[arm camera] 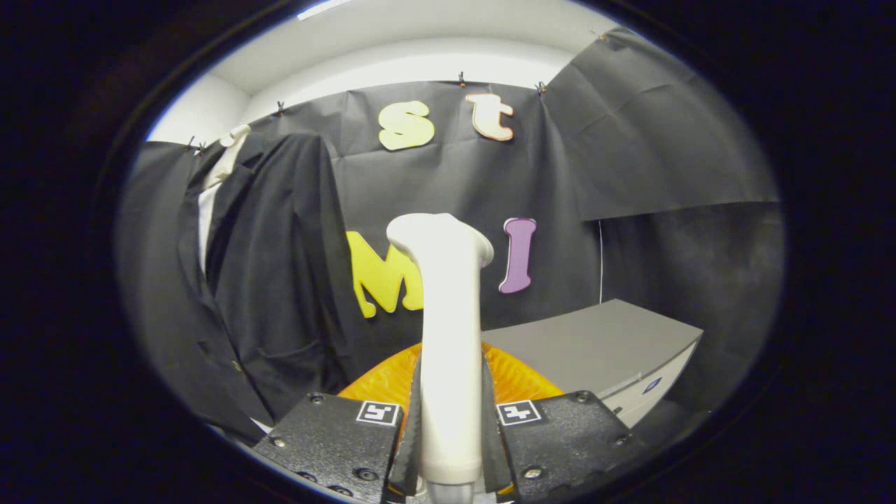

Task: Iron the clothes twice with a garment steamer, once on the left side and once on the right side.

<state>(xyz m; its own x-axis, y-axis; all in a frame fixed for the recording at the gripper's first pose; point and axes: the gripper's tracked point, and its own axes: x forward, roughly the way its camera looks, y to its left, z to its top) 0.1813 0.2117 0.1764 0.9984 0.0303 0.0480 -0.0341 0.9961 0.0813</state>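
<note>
Gripper view centres on the gripper (450, 427), both fingers clamped on the white garment steamer (448, 336) so its head stands upright, ready to sweep. Left of frame, the dark jacket (273, 280) hangs open-fronted for steaming.

Fisheye cam sitting right on the hand-held gripper (451, 420), looking forward along its fingers

It's low and very close, so the fingers (410, 427) clamped on the white steamer handle (448, 336) rise up mid-view. It faces the booth's back wall, with the dark jacket (259, 280) hanging near on the left, a grey table (602, 343) ahead to the right, and the ceiling curving overhead.
</note>
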